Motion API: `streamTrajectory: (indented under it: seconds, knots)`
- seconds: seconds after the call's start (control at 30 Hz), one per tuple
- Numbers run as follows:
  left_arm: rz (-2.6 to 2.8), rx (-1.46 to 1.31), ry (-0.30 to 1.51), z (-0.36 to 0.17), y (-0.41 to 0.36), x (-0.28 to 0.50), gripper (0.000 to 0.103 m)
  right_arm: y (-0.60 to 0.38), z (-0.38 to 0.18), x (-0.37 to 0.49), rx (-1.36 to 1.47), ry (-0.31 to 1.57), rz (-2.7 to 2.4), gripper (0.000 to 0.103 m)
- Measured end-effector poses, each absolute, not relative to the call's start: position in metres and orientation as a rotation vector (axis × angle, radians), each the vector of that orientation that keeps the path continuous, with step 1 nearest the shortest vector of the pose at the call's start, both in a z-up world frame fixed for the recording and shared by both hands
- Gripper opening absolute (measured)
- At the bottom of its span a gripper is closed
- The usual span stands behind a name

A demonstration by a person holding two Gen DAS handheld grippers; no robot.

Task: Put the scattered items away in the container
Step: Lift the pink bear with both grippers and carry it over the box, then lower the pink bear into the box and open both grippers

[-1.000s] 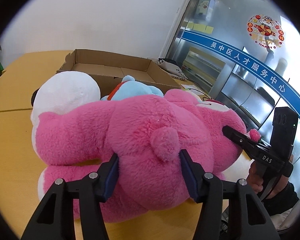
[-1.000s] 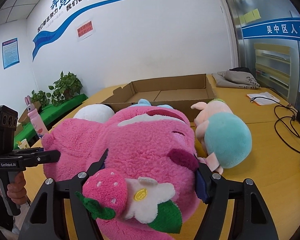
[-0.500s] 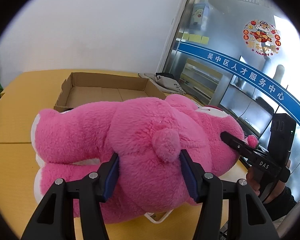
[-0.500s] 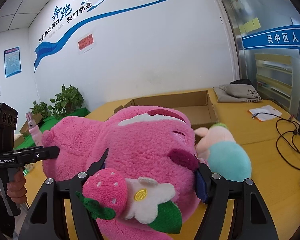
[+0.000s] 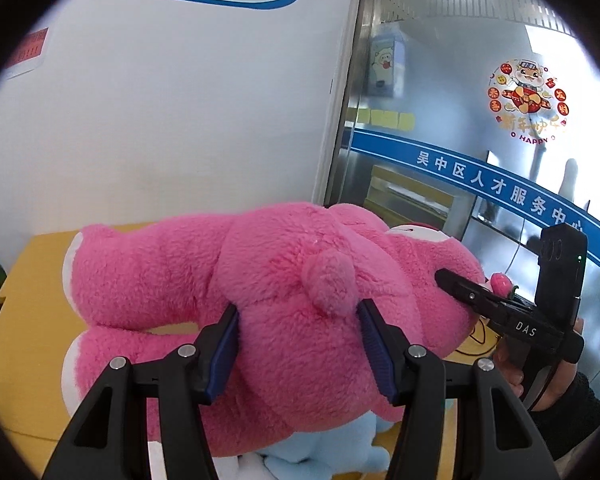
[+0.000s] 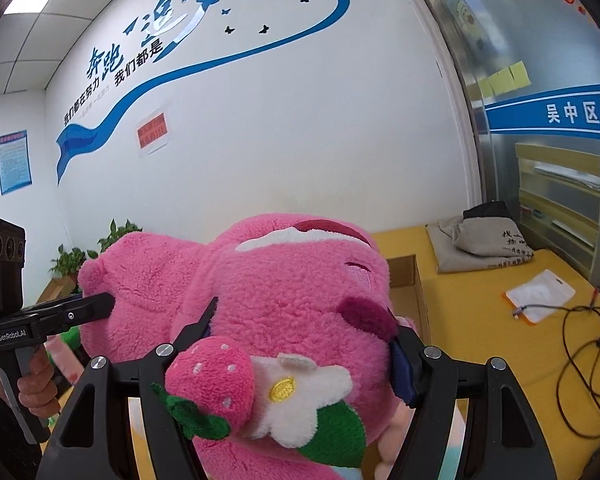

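Note:
A big pink plush bear (image 5: 284,292) hangs in the air between both grippers. My left gripper (image 5: 298,344) is shut on its rump, just under the small tail. My right gripper (image 6: 304,344) is shut on its head (image 6: 292,288), behind a plush strawberry and flower (image 6: 260,392). The right gripper also shows in the left wrist view (image 5: 500,308). A corner of the cardboard box (image 6: 410,276) peeks out behind the bear's head. A light blue plush (image 5: 320,456) lies below the bear.
The yellow table (image 6: 480,332) carries a grey folded bag (image 6: 484,244), a white pouch (image 6: 540,294) and black cables (image 6: 584,344) on the right. Potted plants (image 6: 76,256) stand at the far left. A white wall and a glass partition stand behind.
Both grippers have lifted the pink bear up off the table. The box and the other plush toys have dropped below and behind it, mostly out of view.

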State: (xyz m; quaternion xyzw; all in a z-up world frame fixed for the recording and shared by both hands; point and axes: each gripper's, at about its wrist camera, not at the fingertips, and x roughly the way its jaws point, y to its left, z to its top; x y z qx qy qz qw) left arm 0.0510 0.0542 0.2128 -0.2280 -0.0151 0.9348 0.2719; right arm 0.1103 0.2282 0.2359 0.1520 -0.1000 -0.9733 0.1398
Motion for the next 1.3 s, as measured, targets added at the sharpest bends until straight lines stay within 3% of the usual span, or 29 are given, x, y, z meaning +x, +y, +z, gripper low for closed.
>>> streamTrajectory:
  seconds: [0.37,0.5,0.67,0.73,0.83,0.9,0.97,1.17,1.3]
  knots:
    - [2.534,-0.605,-0.014,0.223,0.066,-0.098,0.057,0.222,0.259,-0.044,0.496,-0.358,-2.855,0.076]
    - [2.496,-0.749,-0.05,0.18,0.075,-0.168,0.057,0.227,0.23,-0.106,0.589,-0.401,-2.906,0.076]
    - [2.42,-1.079,-0.111,0.083,0.096,-0.253,0.054,0.238,0.16,-0.175,0.781,-0.415,-2.961,0.075]
    - [2.374,-1.212,-0.064,0.04,0.113,-0.272,0.046,0.242,0.126,-0.195,0.92,-0.422,-2.961,0.075]
    - [2.413,-1.189,0.067,0.021,0.137,-0.266,0.048,0.261,0.091,-0.205,1.113,-0.52,-2.968,0.075]
    - [2.454,-1.146,0.182,0.029,0.15,-0.254,0.052,0.279,0.091,-0.201,1.097,-0.613,-2.951,0.084]
    - [2.468,-1.13,0.261,0.04,0.154,-0.242,0.052,0.286,0.102,-0.194,1.061,-0.525,-3.017,0.09]
    - [2.589,-1.173,0.274,0.079,0.101,-0.205,0.053,0.302,0.146,-0.148,1.072,-0.518,-2.888,0.103]
    - [2.563,-1.308,0.292,0.069,0.053,-0.172,0.053,0.285,0.153,-0.107,1.139,-0.452,-2.737,0.103]
